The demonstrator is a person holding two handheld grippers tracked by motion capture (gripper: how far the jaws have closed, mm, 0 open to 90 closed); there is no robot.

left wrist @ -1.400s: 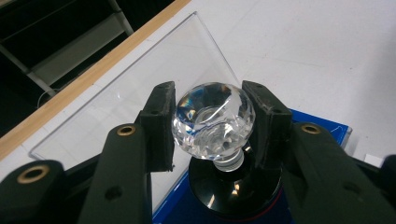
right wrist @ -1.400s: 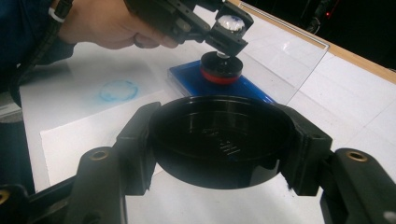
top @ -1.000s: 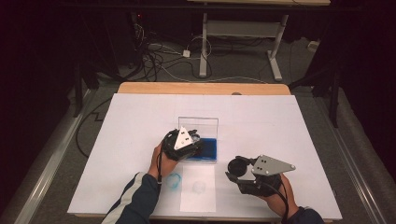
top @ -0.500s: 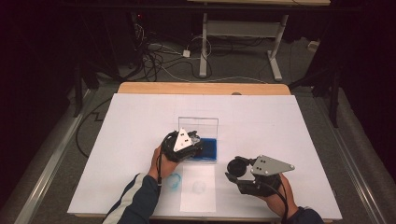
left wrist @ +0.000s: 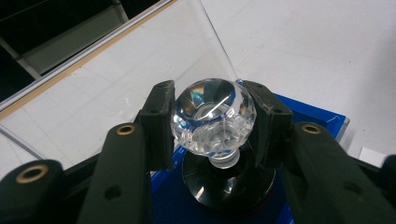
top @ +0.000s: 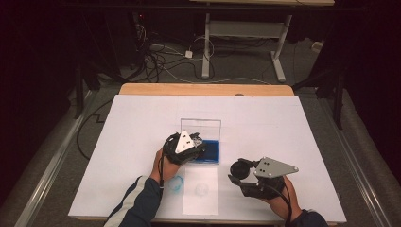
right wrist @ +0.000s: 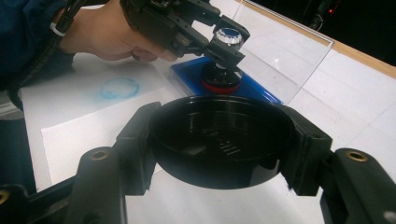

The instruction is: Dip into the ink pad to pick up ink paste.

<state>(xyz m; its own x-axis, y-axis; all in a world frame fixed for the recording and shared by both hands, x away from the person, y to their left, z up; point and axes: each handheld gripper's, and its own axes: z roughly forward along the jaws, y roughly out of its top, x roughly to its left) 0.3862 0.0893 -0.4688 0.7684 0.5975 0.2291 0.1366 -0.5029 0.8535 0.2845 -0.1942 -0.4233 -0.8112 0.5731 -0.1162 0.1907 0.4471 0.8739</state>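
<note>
White-covered surface point(top: 142, 123) carries an upright clear acrylic panel point(top: 201, 126) behind a blue base point(top: 213, 150), a paper sheet point(top: 201, 191) with a blue ring stain point(top: 176, 183) beside it. Left gripper point(top: 191, 143) reaches over the blue base, fingers point(left wrist: 159, 121) closed on the faceted crystal knob point(left wrist: 214, 116), which sits on a black round stand point(left wrist: 229, 179) with a red rim; right gripper point(top: 239, 170) waits low to the right, well apart, fingers point(right wrist: 137, 144) clamped on a black round lid point(right wrist: 222, 140), open side up. Step in hand looks like fitting or lifting the knob; next move likely calls for a straight vertical pull or press without tipping the stand.
</note>
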